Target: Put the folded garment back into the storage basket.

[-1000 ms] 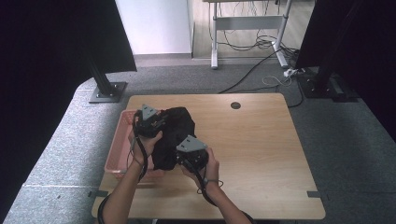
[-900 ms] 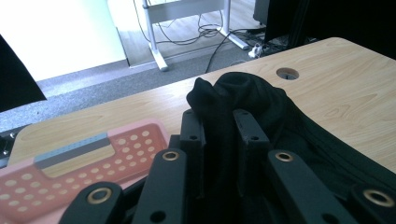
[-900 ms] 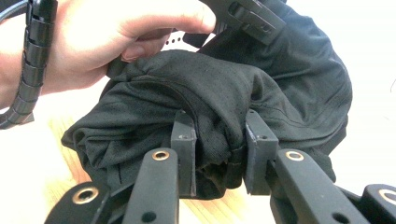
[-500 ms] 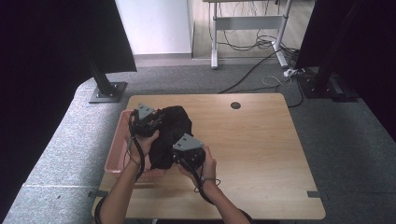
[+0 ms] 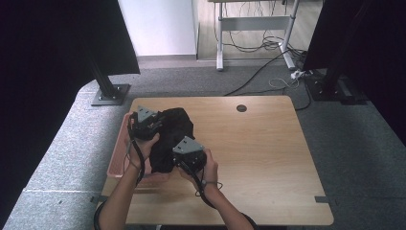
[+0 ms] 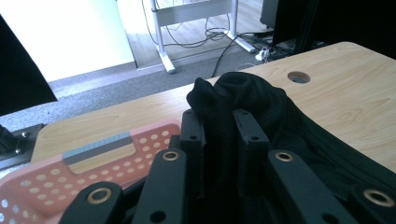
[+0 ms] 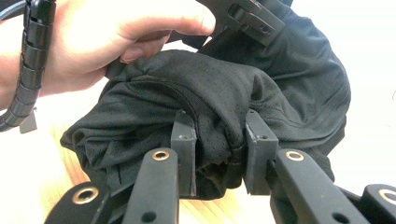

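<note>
Wooden table [image 5: 268,143]: both grippers, left [image 5: 152,125] and right [image 5: 178,158], have carried the clamped black garment [image 5: 173,128] slightly toward the pink basket [image 5: 118,160].

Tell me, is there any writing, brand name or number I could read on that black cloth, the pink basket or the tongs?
None that can be read.
Black cloth: plain mesh, no print or label visible.
Pink basket: a grey strip on its rim, blank.
Left tongs and right tongs: bare black, no markings.
</note>
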{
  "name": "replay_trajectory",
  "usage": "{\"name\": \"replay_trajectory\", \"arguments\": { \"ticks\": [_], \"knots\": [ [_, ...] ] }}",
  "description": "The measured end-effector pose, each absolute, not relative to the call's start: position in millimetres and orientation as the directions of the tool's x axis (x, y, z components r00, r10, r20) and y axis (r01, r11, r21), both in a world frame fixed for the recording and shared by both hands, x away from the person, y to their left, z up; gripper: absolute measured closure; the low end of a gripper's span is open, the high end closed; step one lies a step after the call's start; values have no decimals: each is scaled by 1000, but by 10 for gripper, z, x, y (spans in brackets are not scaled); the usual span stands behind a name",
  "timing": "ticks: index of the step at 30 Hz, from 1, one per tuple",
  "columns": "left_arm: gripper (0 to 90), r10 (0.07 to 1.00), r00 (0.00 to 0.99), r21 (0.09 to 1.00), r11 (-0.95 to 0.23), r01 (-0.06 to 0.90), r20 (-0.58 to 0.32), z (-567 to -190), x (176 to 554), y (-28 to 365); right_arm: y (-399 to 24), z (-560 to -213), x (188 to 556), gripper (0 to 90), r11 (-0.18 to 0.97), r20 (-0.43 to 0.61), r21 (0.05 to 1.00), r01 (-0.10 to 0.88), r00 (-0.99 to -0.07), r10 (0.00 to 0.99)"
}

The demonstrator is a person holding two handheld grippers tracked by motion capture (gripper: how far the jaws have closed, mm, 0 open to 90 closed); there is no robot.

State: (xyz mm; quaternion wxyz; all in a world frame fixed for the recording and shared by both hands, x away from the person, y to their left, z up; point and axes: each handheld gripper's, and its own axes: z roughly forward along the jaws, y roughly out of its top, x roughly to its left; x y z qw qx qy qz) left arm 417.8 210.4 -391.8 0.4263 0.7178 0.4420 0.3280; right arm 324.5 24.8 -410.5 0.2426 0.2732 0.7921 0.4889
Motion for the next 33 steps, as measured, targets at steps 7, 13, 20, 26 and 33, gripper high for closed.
{"name": "replay_trajectory", "arguments": {
  "ticks": [7,13,20,26,33],
  "knots": [
    [757,915,391,902,-248,353,98,-3901,4181,2138,277,-4097,3258,707,375,-119,907,194,-733,670],
    [757,918,385,904,-243,352,96,-3894,4177,2183,299,-4083,3266,706,368,-114,909,195,-732,671],
    [757,920,379,904,-242,353,98,-3896,4181,2219,357,-4086,3275,707,371,-117,908,195,-733,671],
    [757,923,369,901,-246,356,106,-3903,4185,2286,424,-4100,3297,707,369,-113,909,195,-737,667],
    [757,927,356,898,-252,362,116,-3905,4188,2376,520,-4116,3320,706,368,-107,908,198,-741,663]
  ]
}}
